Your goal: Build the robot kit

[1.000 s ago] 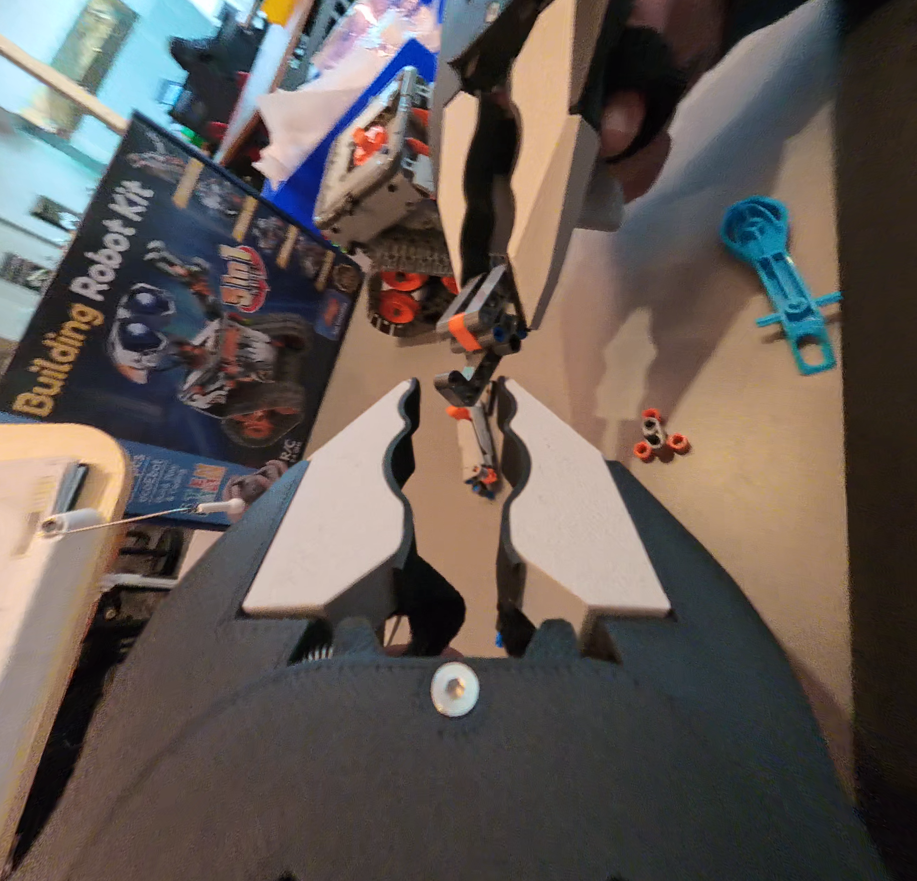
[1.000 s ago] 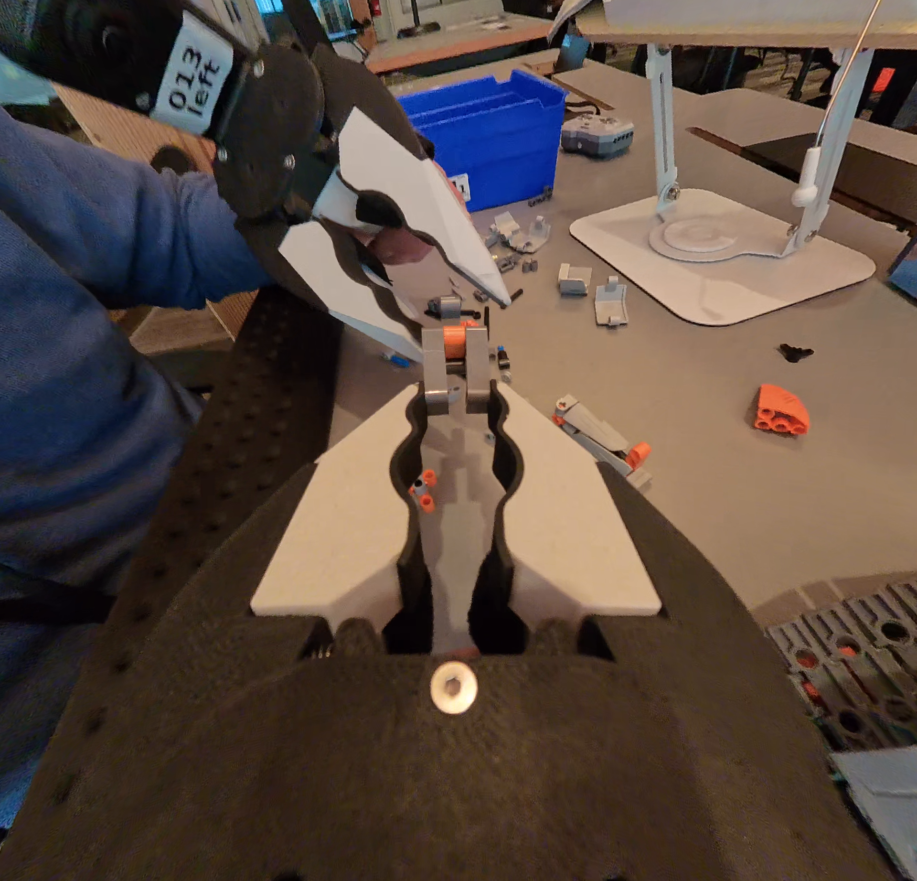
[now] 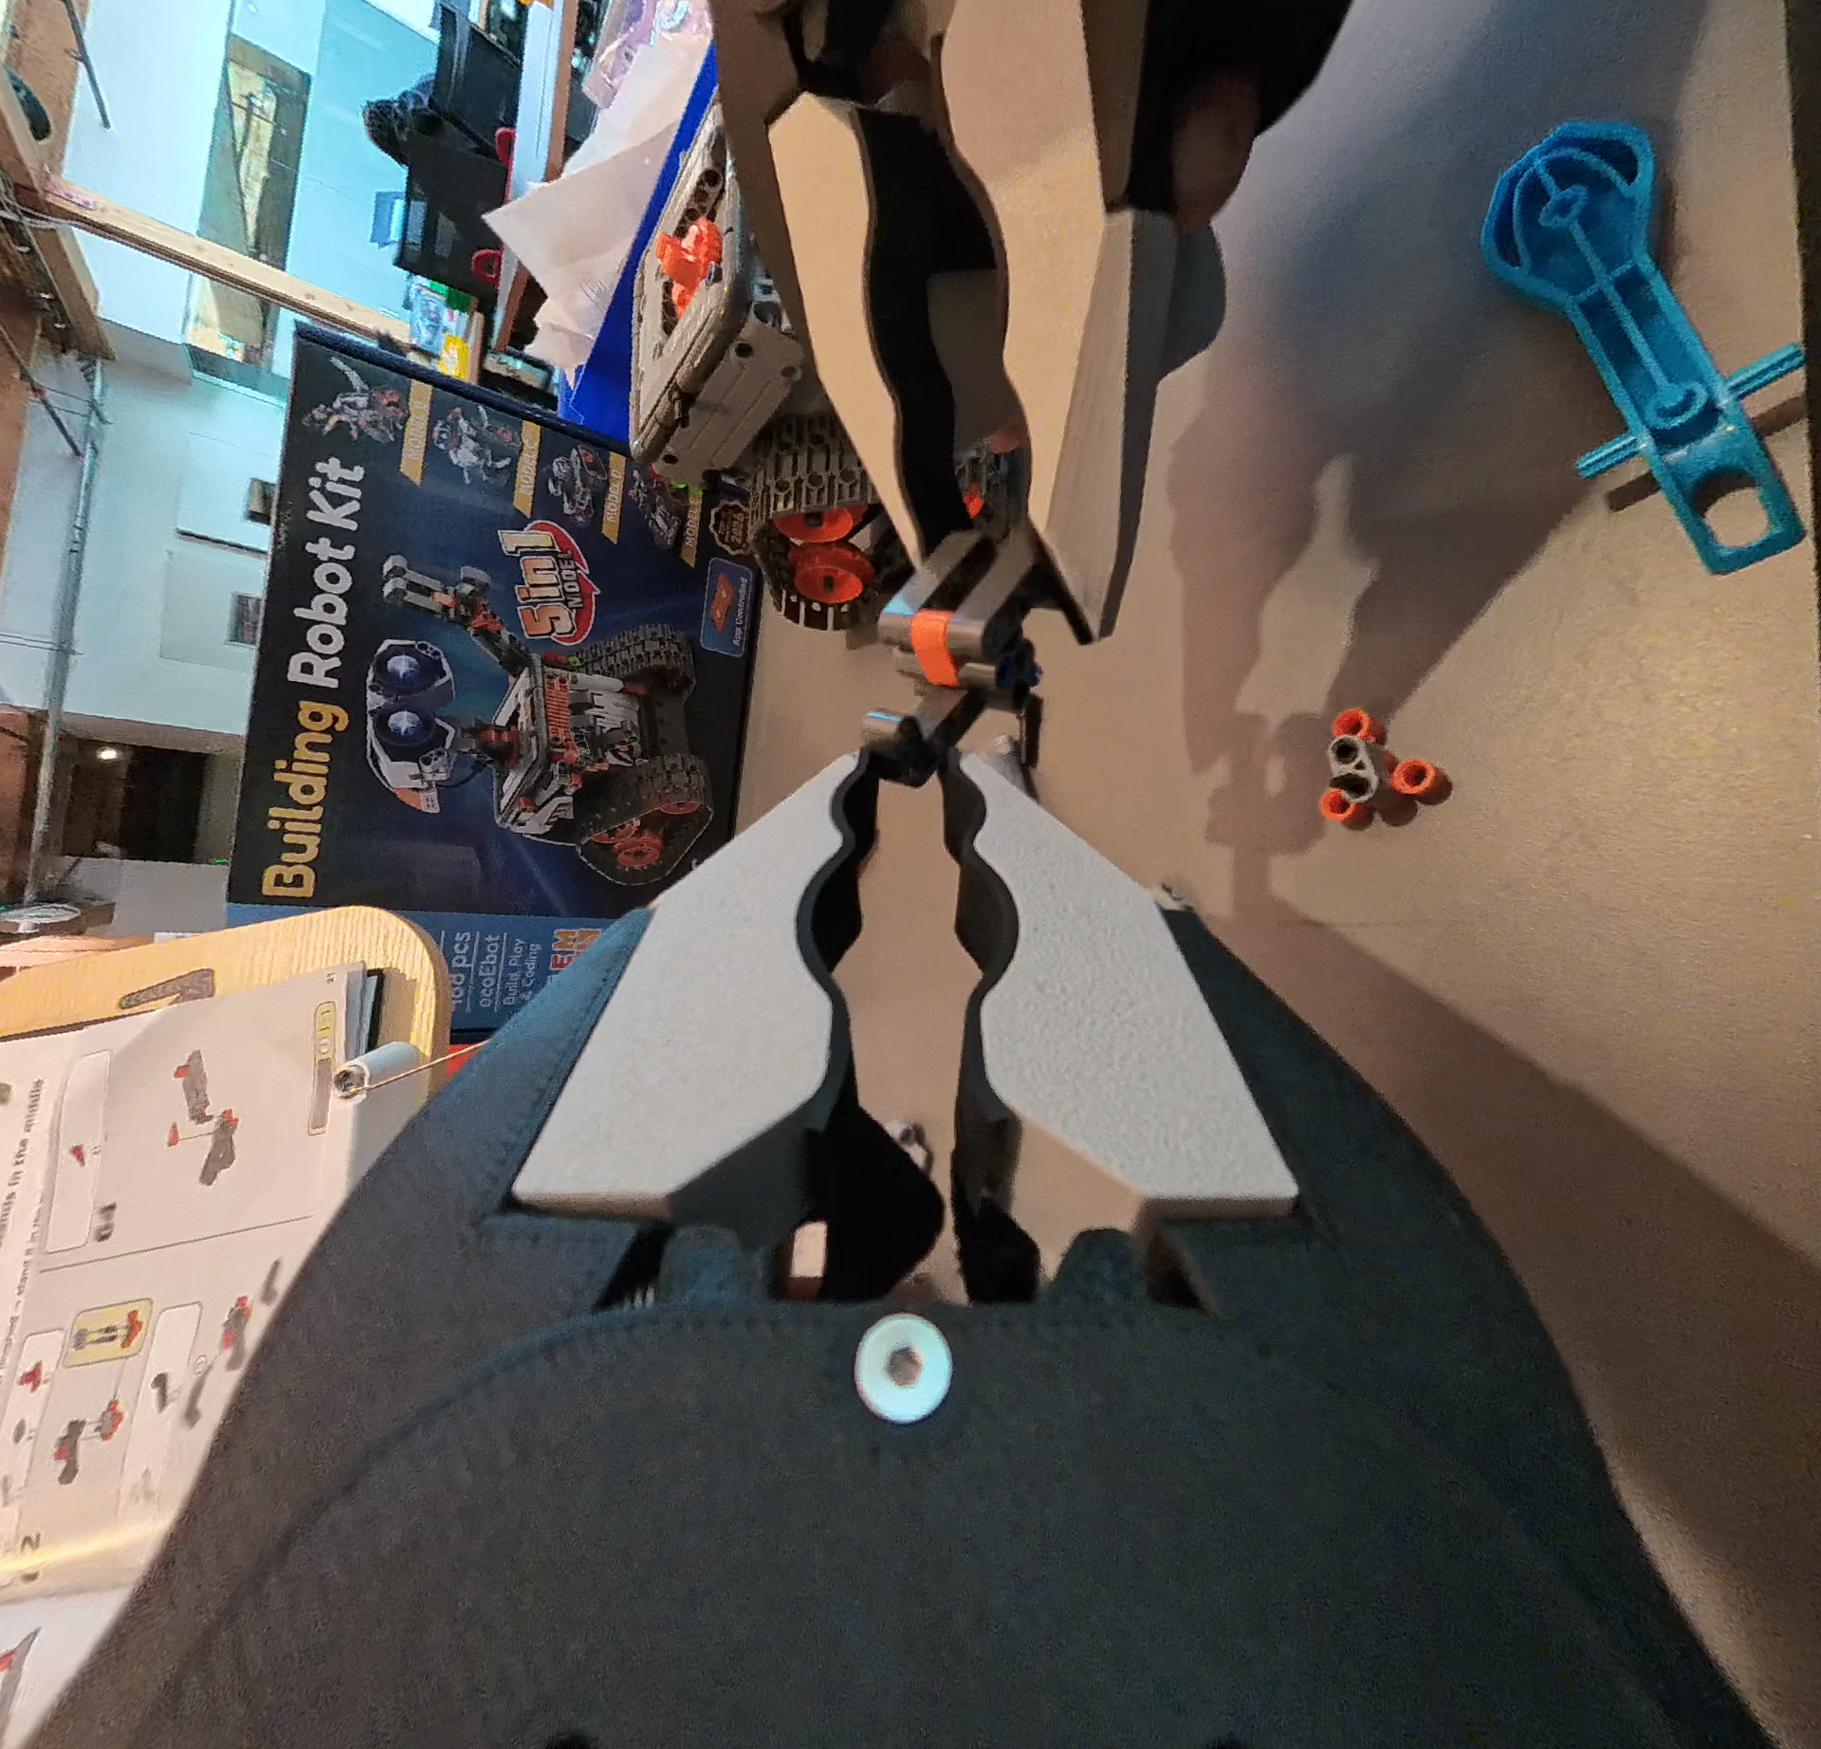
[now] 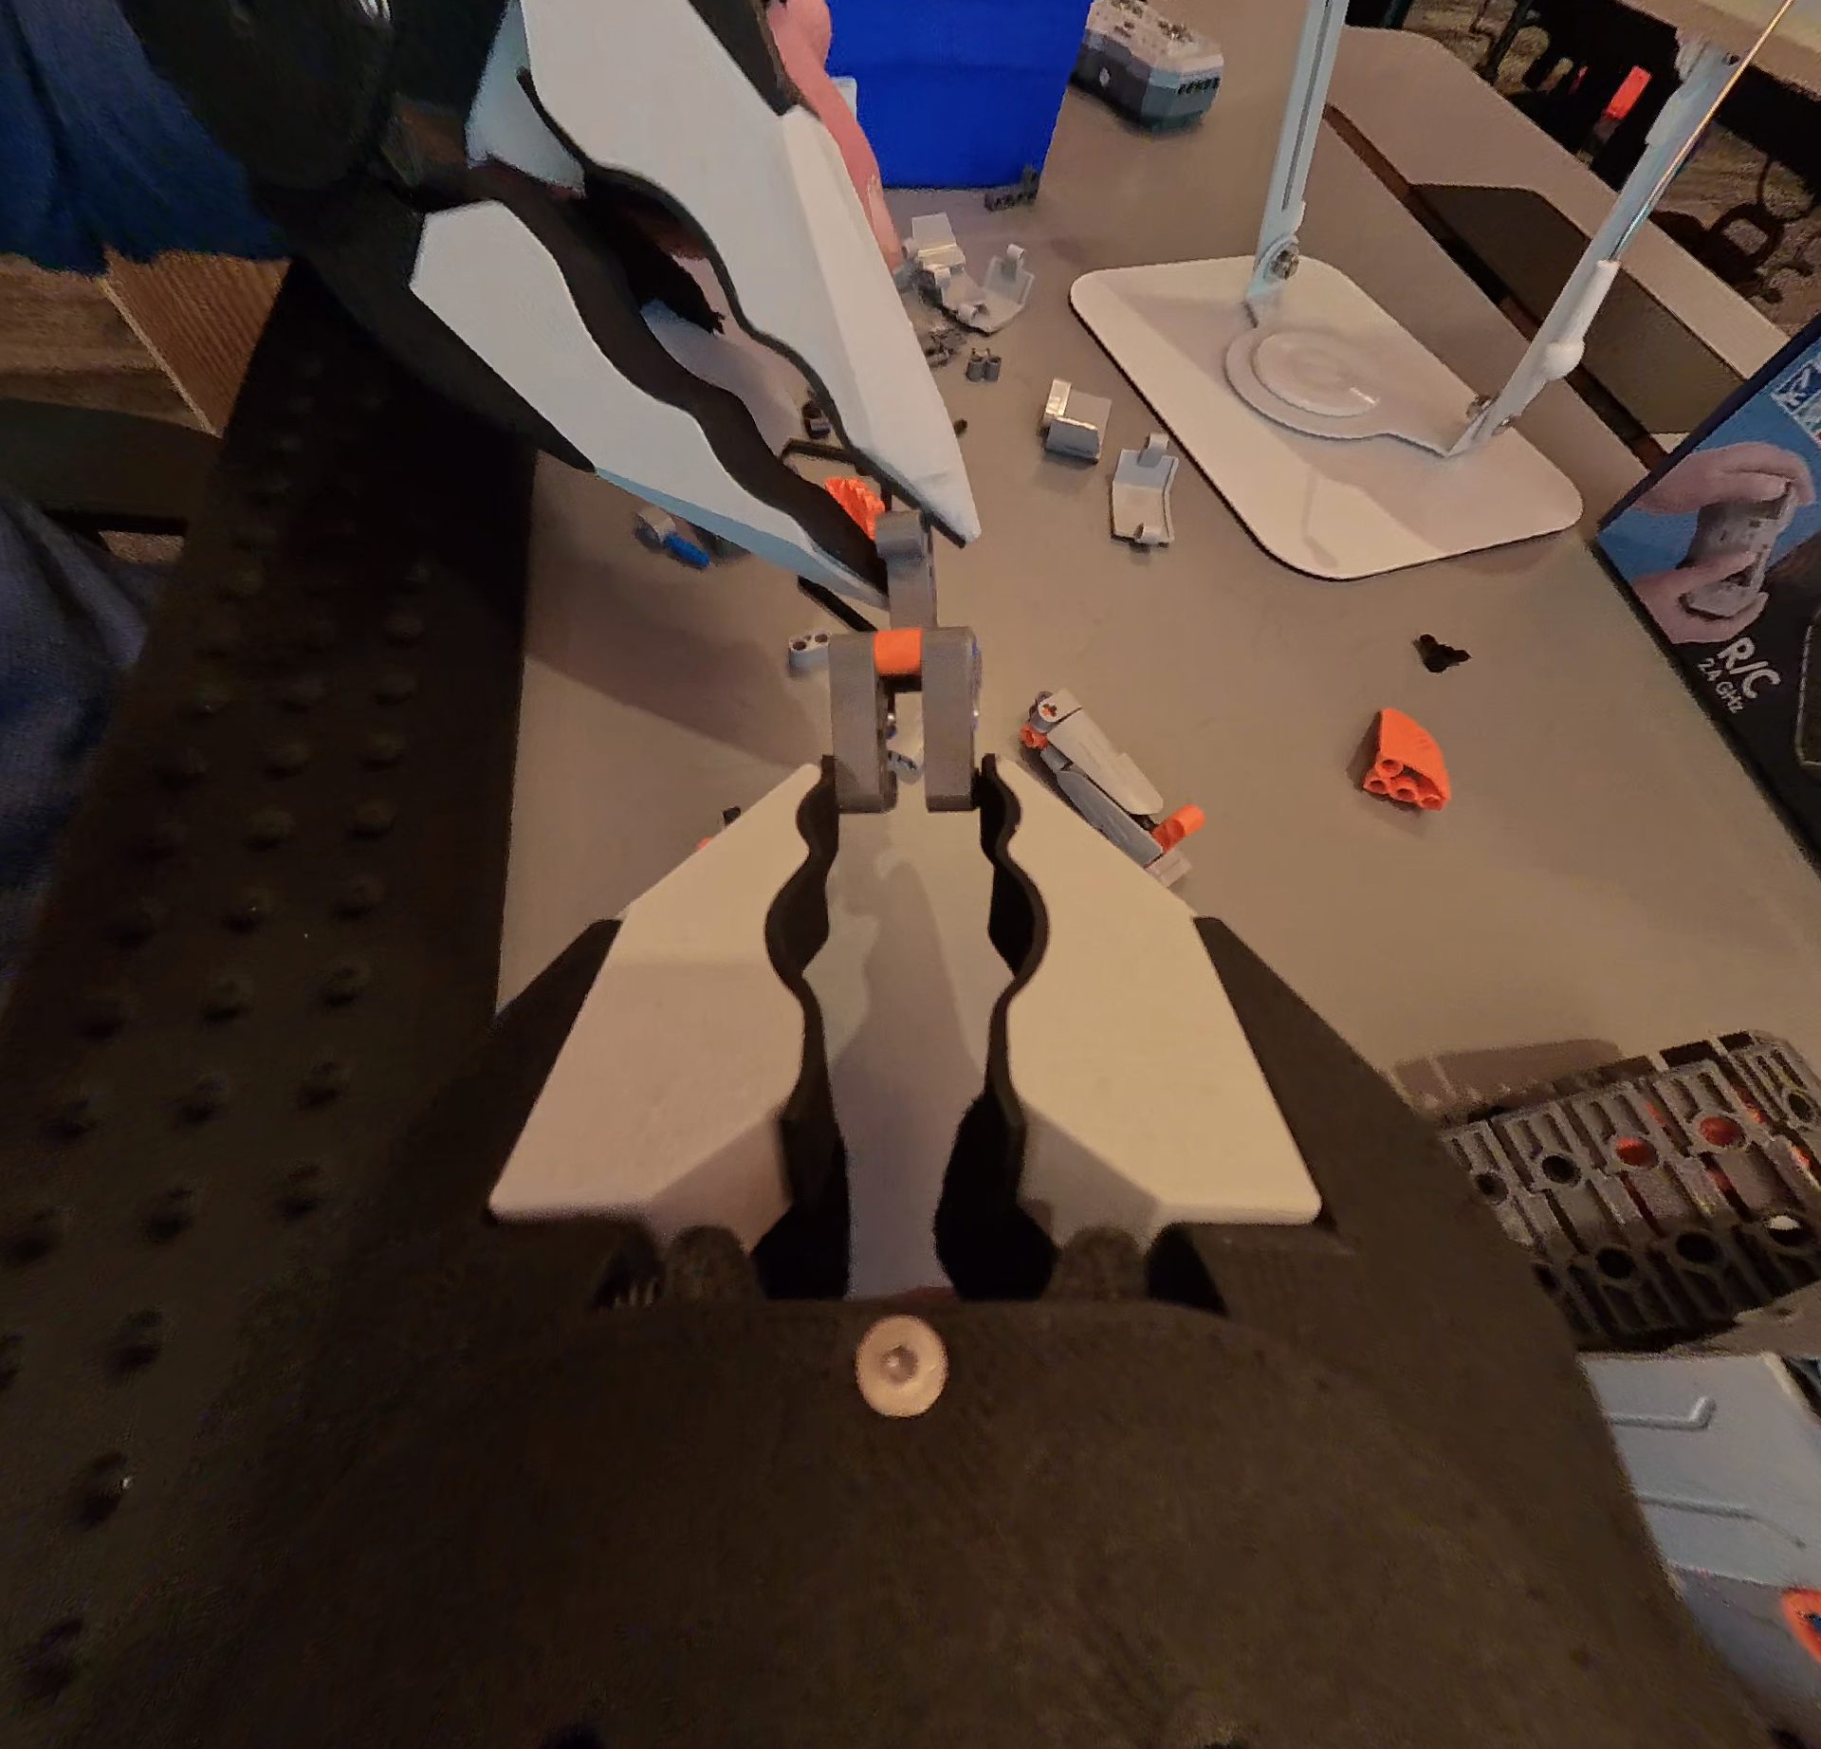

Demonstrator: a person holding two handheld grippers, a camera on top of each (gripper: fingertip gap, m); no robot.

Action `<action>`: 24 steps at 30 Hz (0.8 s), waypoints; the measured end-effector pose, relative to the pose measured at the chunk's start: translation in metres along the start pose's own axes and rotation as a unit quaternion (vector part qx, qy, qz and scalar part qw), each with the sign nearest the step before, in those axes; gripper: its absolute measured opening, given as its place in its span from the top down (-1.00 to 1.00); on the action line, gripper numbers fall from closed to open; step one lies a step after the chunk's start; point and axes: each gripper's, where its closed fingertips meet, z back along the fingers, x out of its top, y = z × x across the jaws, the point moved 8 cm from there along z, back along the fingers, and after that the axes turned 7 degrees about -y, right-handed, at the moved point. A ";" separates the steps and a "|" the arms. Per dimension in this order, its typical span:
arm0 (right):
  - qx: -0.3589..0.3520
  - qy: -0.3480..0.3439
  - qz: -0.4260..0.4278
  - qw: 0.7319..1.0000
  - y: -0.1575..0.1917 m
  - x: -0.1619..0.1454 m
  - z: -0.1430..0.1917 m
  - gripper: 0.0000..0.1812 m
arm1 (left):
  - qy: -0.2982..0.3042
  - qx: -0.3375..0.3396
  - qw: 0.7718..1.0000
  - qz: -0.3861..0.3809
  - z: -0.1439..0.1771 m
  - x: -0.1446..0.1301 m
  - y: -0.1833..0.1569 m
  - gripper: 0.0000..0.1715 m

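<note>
My right gripper (image 4: 907, 775) is shut on a small grey two-beam assembly with an orange bush (image 4: 902, 706), held above the table. A single grey beam (image 4: 907, 578) sticks out of its far end. My left gripper (image 3: 907, 766) is shut on the end of that beam (image 3: 921, 731). In the left wrist view the right gripper (image 3: 985, 559) comes down from the top with the assembly (image 3: 946, 632). In the right wrist view the left gripper (image 4: 902, 529) reaches in from the upper left. The two grippers meet tip to tip.
A blue plastic tool (image 3: 1636, 322), a grey connector with orange pins (image 3: 1375, 780), a kit box (image 3: 493, 637), a tracked robot (image 3: 749, 342) and an instruction booklet (image 3: 148, 1209) lie around. A blue bin (image 4: 946, 56), white stand base (image 4: 1330, 421), orange piece (image 4: 1404, 770), grey subassembly (image 4: 1104, 800) and black perforated board (image 4: 296, 815) also show. My two grippers' fingertips are within a few centimetres of each other.
My left gripper's fingers have narrowed and closed on the beam that hung between them. The two grippers have come closer together. My right gripper keeps its hold.
</note>
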 end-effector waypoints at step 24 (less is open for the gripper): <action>0.027 -0.129 -0.044 0.990 -0.004 0.017 0.015 0.73 | -0.215 -0.045 0.915 0.339 0.002 -0.003 0.020 0.94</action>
